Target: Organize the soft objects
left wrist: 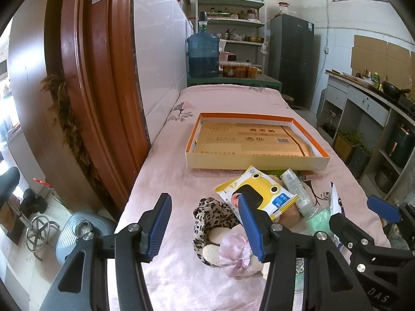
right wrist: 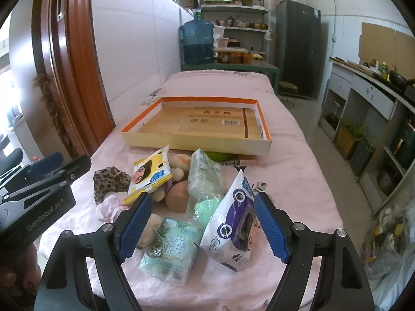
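A pile of soft things lies on the pink cloth [right wrist: 298, 155]: a leopard-print cloth [left wrist: 212, 215] [right wrist: 110, 180], a pink satin scrunchie [left wrist: 234, 255], a yellow wipes pack [left wrist: 256, 191] [right wrist: 150, 173], a white-purple wipes pack [right wrist: 233, 223], green tissue packs [right wrist: 173, 248] and plush toys [right wrist: 177, 198]. An open orange-rimmed box [left wrist: 256, 162] [right wrist: 197, 143] lies behind the pile. My left gripper [left wrist: 205, 225] is open and empty over the leopard cloth. My right gripper [right wrist: 202, 226] is open, its fingers either side of the tissue pack and the white-purple pack.
A brown wooden door [left wrist: 85, 90] stands left of the table. A blue water jug [left wrist: 203, 54] and shelves stand behind the table. A dark fridge [right wrist: 298, 46] and a kitchen counter [right wrist: 368, 85] are on the right. A small stool [right wrist: 288, 88] stands past the table's far end.
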{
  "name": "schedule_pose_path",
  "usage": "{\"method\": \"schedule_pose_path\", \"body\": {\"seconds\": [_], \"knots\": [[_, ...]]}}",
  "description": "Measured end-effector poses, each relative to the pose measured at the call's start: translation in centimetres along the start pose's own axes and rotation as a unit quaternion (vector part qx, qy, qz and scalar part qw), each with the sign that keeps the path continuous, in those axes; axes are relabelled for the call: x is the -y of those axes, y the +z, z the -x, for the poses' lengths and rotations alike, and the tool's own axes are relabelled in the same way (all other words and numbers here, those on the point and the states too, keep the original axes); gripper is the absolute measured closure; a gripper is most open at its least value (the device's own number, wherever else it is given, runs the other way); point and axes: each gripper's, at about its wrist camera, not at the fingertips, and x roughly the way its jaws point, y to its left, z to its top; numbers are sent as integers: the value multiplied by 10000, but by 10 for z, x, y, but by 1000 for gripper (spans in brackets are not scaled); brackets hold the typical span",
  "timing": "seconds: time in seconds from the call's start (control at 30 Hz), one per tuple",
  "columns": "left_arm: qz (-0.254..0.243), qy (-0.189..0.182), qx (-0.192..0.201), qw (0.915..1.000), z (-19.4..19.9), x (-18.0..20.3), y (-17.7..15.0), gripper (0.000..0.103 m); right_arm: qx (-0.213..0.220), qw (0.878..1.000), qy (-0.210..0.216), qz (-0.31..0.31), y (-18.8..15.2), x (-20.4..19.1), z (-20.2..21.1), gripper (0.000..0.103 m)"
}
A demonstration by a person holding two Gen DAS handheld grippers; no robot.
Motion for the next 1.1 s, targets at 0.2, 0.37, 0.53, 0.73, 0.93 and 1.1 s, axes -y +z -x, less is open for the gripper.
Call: {"method": "schedule_pose_path", "body": {"seconds": [0.2,0.37,0.53,0.73,0.93,1.1], "knots": [[22,-4,-38,10000,-4,-2,-2,49,-21,10000,-12,-25,-2,1,-2,22],[22,-9,-72,10000,-6,-1,-3,49,-51,10000,-26,-72,-2,5,-4,22],[10,-8,-125,9999,-9,1,-5,49,-92,9999,-44,-131,-4,10,-6,22],[11,-25,-192,9998,-15,1,-6,49,-171,9996,-79,-219,-7,16,-8,22],[4,-37,-226,9997,-17,3,-6,49,-181,9995,-72,-228,-7,19,-9,22],[12,-44,-211,9998,-18,2,-6,49,-194,9996,-38,-189,-7,16,-11,22]]}}
